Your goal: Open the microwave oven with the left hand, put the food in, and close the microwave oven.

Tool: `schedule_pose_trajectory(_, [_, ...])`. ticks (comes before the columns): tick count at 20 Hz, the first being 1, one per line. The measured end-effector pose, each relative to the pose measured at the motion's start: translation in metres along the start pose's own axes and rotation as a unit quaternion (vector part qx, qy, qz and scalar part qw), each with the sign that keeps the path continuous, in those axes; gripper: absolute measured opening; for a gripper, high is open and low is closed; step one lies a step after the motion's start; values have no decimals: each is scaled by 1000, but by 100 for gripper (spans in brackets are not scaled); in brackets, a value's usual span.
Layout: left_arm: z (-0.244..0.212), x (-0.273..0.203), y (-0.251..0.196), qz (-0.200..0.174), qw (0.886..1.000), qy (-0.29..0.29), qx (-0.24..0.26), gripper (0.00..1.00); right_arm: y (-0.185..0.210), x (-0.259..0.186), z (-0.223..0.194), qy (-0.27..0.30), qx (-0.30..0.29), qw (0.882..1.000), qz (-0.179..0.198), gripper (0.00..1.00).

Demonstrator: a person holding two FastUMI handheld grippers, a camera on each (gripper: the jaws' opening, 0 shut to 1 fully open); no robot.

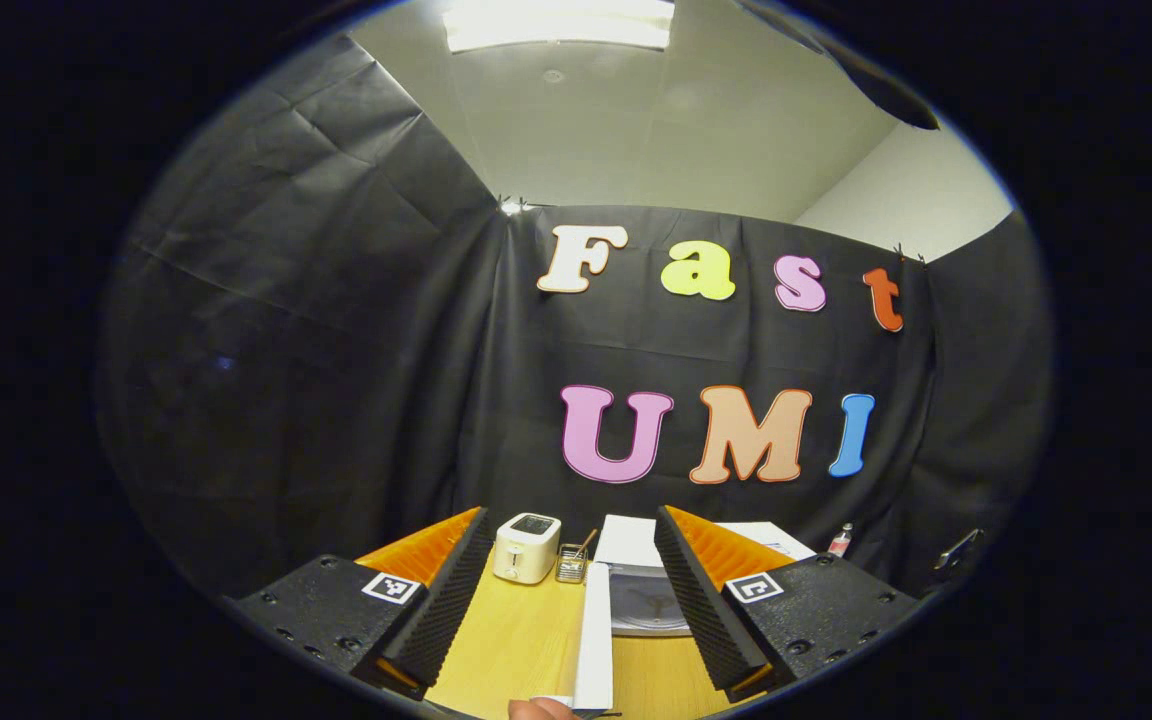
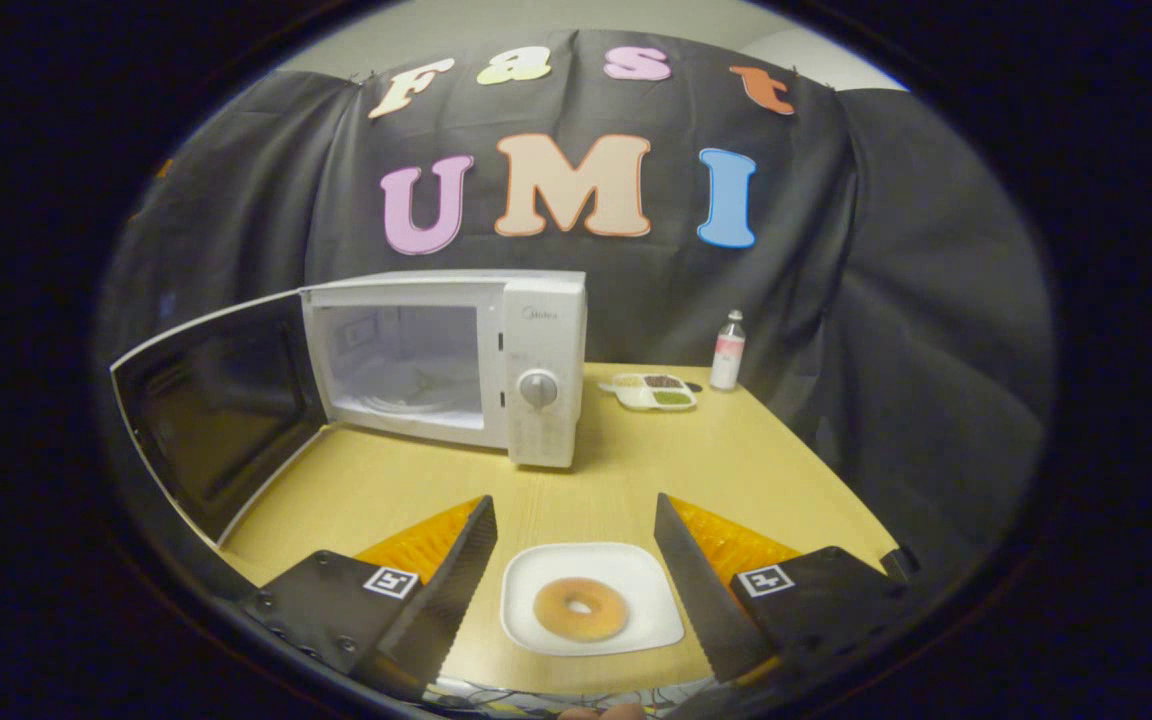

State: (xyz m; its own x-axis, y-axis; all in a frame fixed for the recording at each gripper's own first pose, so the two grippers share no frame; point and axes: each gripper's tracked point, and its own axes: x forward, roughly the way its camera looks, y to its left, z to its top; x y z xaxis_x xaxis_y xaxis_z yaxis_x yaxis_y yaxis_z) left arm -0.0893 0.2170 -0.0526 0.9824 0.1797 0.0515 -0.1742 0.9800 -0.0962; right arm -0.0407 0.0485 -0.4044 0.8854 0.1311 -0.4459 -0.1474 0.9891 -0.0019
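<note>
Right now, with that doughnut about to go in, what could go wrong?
The right tongs stand open around the square plate, touching nothing; a lopsided pinch might tip it and roll the doughnut off. The microwave door hangs wide open near the table's edge, where a passing arm could knock it.

toaster (image 1: 526,547) | bottle (image 2: 727,351) | divided snack tray (image 2: 653,391) on table (image 2: 736,460)

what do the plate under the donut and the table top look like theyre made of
Plate: likely glazed ceramic or melamine; white, smooth, faintly glossy, with a raised rim. Table top: probably wood or wood-look laminate; pale yellow with fine straight grain lines and a matte sheen.
</note>
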Motion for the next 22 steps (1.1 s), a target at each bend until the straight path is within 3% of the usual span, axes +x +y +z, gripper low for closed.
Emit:
schedule_pose_trajectory(7, [-8, -1, 11, 18, 1000, 11, -5, 95, 0, 27, -78, 100, -24, 995, -11, 98])
schedule_pose_trajectory(12, [-10, -3, 22, 31, 999, 15, -2, 92, -3, 41, -102, 148, -25, 988, -21, 98])
schedule_pose_trajectory(20, [-16, -3, 29, 35, 999, 22, -3, 95, -5, 46, -123, 191, 42, 980, -39, 98])
schedule_pose_trajectory(21, [-16, -2, 30, 35, 999, 22, -2, 95, -5, 46, -122, 192, 47, 979, -41, 87])
schedule_pose_trajectory(22, [-16, -2, 30, 35, 999, 22, -2, 95, -5, 46, -123, 193, 48, 979, -42, 86])
